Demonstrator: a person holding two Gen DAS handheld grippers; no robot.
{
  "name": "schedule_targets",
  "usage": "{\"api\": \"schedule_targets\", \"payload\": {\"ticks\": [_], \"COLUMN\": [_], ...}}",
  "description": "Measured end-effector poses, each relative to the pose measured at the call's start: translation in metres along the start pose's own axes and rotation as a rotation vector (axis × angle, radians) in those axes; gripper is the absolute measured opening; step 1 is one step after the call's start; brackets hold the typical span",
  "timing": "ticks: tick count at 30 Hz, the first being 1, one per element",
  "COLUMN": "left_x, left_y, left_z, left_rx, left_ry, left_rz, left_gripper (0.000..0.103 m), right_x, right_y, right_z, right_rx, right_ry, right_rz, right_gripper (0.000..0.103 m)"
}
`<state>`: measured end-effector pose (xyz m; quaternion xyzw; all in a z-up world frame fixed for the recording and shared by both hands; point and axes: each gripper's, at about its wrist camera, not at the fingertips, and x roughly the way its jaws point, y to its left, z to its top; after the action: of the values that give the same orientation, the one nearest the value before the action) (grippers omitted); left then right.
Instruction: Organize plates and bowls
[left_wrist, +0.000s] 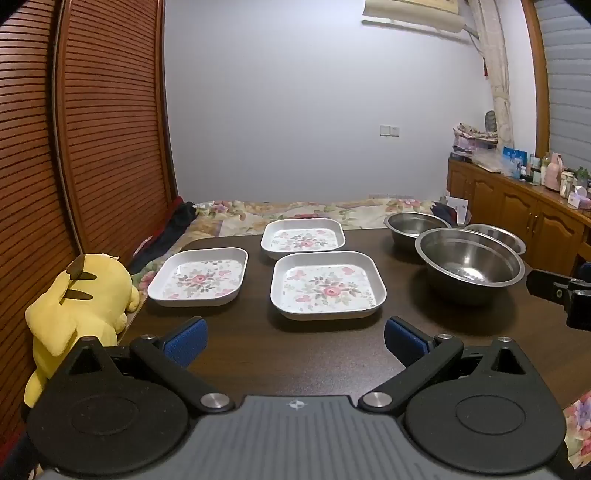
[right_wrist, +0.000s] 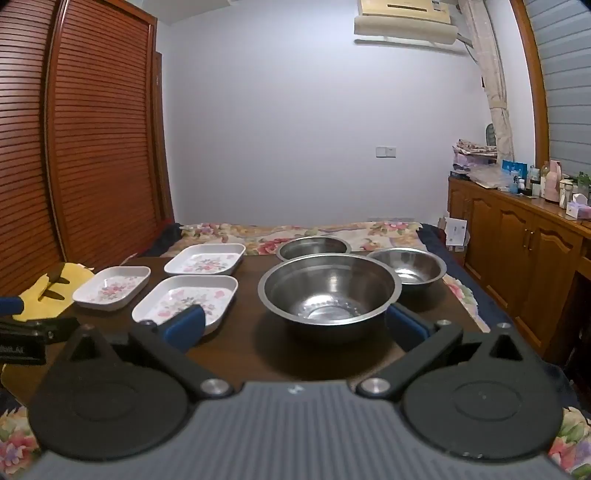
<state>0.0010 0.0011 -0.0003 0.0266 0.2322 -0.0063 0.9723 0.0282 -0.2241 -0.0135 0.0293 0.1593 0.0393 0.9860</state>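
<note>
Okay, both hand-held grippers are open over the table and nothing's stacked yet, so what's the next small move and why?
Probably ease the right hand-held gripper forward to the near rim of the largest steel bowl. That bowl sits directly between its open jaws, while the two smaller bowls stand apart behind it, unstacked. The left hand-held gripper similarly faces the nearest floral plate.

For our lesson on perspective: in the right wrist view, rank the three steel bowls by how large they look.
1. Near round stainless-steel bowl, clearly largest, though closest to the camera.
2. Right-hand round steel bowl.
3. Far round steel bowl, partly hidden; it looks similar to the second, so their order is unsure.
</note>
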Motion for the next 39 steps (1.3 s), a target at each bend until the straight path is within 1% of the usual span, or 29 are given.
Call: {"api": "schedule_targets", "payload": {"ticks": [4, 8, 9, 16, 39], "left_x": [-0.0030, 0.0028, -0.0030, -0.0043, -0.0049], "left_y": [-0.0037, -0.0019, -0.0023, -0.0022, 0.0001], "left_z": [0.0007, -0.0003, 0.0004, 0.0007, 0.0010], "left_rx": [0.005, 0.008, 0.014, 0.018, 0.011], "left_ry": [-0.004, -0.005, -0.011, -0.015, -0.020], "left_rz": [0.005, 0.006, 0.005, 0.011, 0.011], "left_gripper": [0.103, 0.103, 0.103, 0.103, 0.103], "right_x": [-0.0001, 0.0010, -0.0003, -0.0012, -0.0017], "right_y": [-0.0019, -0.0040, -0.0039, -0.0035, -0.0033], "right_z": [-0.0007, -0.0005, -0.0008, -0.0013, -0.0015], "right_rx": [0.004, 0.003, 0.003, 0.001, 0.008], "right_ry": [0.004, 0.006, 0.005, 0.003, 0.002], "right_rz": [0.002, 0.001, 0.001, 0.000, -0.002], "right_gripper": [0.103, 0.103, 0.103, 0.103, 0.103]}}
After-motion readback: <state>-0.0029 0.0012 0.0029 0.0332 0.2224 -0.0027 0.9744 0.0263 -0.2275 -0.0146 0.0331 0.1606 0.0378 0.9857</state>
